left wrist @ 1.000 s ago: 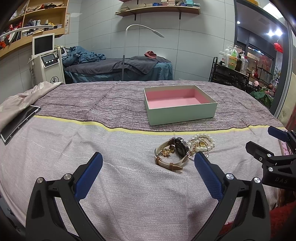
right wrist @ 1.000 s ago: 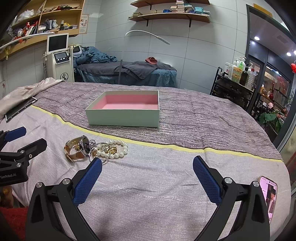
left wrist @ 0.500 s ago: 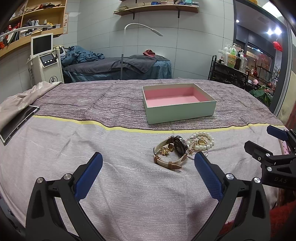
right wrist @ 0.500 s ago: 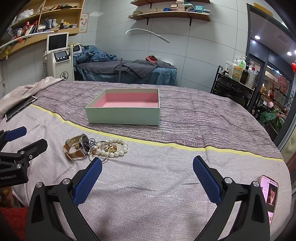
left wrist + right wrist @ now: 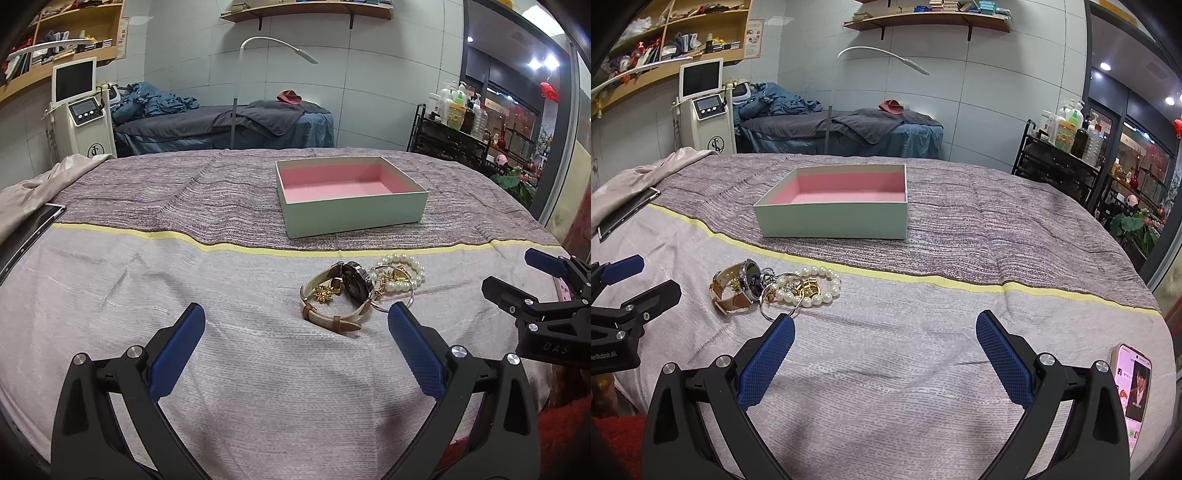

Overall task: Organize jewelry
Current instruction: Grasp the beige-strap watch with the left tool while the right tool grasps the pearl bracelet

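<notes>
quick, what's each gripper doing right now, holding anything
Left gripper: open, holding nothing, short of the tan-strapped wristwatch.
Right gripper: open, holding nothing, beside the white pearl bracelet.

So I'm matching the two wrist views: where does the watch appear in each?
Left wrist: watch right of centre, between the open fingers.
Right wrist: watch left of centre, beyond the left finger.
Shared landmark: pearl bracelet, touching its right side.

Pale green box (image 5: 354,212) lined pink; grey-purple striped bedspread (image 5: 221,369) with a yellow band.
</notes>
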The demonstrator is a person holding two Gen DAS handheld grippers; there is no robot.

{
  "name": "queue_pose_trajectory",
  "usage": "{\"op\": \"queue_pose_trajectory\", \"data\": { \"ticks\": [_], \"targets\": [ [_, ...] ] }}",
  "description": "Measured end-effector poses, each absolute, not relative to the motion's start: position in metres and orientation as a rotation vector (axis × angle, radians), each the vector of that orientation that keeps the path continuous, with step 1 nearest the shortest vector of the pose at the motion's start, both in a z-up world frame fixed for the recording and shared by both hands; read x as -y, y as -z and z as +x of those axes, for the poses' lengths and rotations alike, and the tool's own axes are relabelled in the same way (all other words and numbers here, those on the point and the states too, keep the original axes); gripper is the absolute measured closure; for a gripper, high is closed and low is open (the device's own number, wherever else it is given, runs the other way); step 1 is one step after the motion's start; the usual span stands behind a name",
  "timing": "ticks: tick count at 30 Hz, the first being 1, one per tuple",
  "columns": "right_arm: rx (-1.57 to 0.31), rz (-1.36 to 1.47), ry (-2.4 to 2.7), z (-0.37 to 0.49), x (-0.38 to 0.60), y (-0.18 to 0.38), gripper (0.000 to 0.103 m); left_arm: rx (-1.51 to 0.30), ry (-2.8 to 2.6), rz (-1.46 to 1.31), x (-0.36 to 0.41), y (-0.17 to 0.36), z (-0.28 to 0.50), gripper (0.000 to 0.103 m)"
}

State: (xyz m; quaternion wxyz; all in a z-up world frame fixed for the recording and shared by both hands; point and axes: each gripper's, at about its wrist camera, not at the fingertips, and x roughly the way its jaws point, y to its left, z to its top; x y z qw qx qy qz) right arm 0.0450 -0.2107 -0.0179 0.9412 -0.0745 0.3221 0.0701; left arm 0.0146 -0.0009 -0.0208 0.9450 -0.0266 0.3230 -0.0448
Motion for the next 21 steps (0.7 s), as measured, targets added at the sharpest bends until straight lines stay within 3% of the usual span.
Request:
{"op": "queue_pose_trajectory", "data": {
  "ticks": [7,9,13,17,21],
  "targets": [
    [-0.735,-0.14,-0.178,0.063,0.211,0.025,0.006,-0.693,0.171,-0.005,0.003,0.03,0.03,0.006],
    [-0.747,-0.143,-0.188,0.068,0.21,0.026,0.006,-0.708,0.186,0.002,0.001,0.031,0.038,0.01],
    [-0.771,-0.151,-0.203,0.081,0.207,0.026,0.006,-0.759,0.22,-0.023,-0.006,0.033,0.059,0.034],
    [-0.798,-0.173,-0.225,0.091,0.201,0.028,0.014,-0.822,0.217,-0.003,-0.006,0.041,0.081,0.057],
    [-0.826,-0.18,-0.244,0.098,0.199,0.032,0.022,-0.865,0.254,-0.004,-0.005,0.046,0.089,0.062]
  ]
}}
